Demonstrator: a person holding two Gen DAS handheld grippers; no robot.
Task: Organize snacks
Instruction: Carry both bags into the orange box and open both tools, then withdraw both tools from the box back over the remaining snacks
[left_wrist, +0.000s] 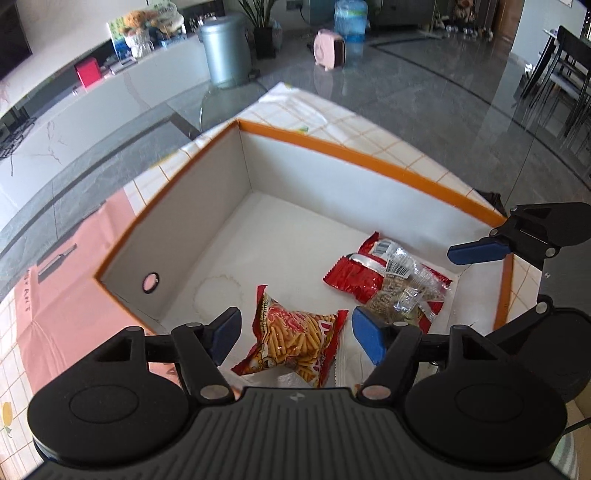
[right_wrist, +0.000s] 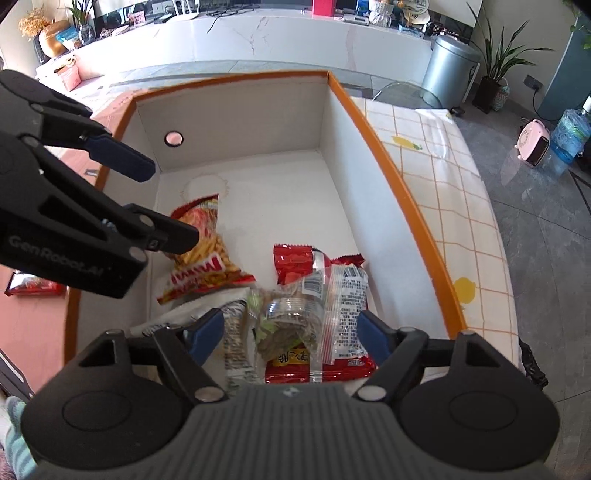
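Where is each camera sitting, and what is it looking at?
Left wrist: sits on the left gripper, looking down past its open blue pads into the box; the right gripper's pad pokes in at the right.
Right wrist: sits on the right gripper, looking down into the box; the left gripper reaches in from the left.
Both see: the box, the stick-snack bag, the red packet, the clear packet, and the bin.

Red stick-snack bag (left_wrist: 295, 332), red packet (left_wrist: 356, 273) under clear pouch (left_wrist: 402, 291), flat inside orange-rimmed box (left_wrist: 229, 170).
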